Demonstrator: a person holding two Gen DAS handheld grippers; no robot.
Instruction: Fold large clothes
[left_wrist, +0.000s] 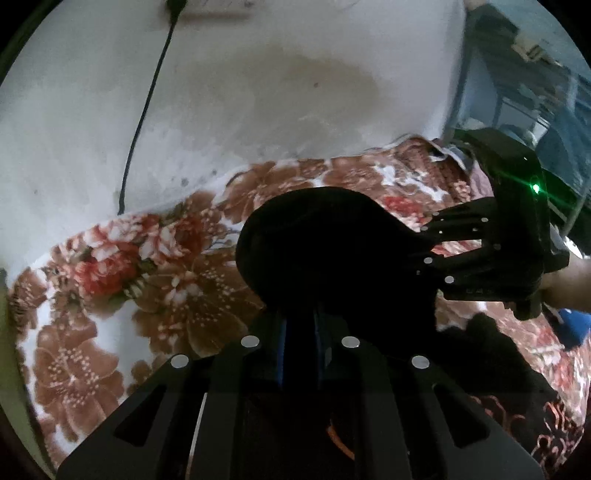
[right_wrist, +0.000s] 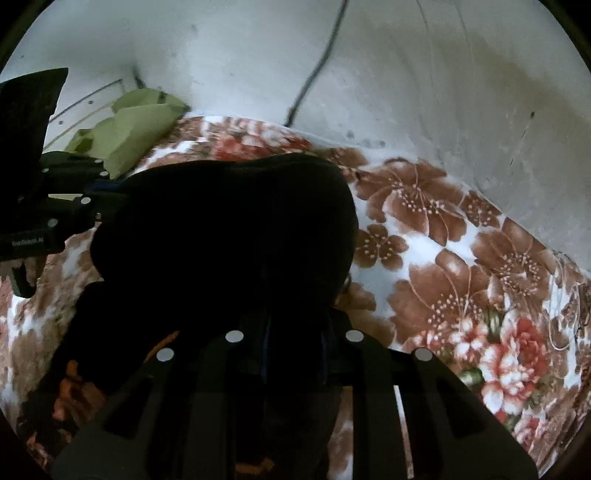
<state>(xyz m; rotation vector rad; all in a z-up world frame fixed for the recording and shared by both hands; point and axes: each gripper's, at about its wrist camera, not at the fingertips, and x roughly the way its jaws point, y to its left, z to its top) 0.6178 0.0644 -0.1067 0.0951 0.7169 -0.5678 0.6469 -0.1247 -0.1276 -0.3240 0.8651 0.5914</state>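
Note:
A black garment (left_wrist: 314, 240) with an orange pattern lower down (right_wrist: 70, 391) hangs bunched over a floral blanket (left_wrist: 110, 295). My left gripper (left_wrist: 299, 317) is shut on a fold of it, and the cloth hides the fingertips. From the right edge of the left wrist view my right gripper (left_wrist: 424, 243) reaches in, pinching the same garment. In the right wrist view the garment (right_wrist: 229, 229) fills the middle. My right gripper (right_wrist: 295, 325) is shut on it, and my left gripper (right_wrist: 107, 192) grips its left edge.
The floral blanket (right_wrist: 461, 277) covers a bed against a stained white wall (left_wrist: 258, 92). A black cable (left_wrist: 144, 110) runs down the wall. Green pillows (right_wrist: 129, 129) lie at the far left corner. A window (left_wrist: 535, 74) is at the upper right. A person's hand (left_wrist: 569, 280) holds the right gripper.

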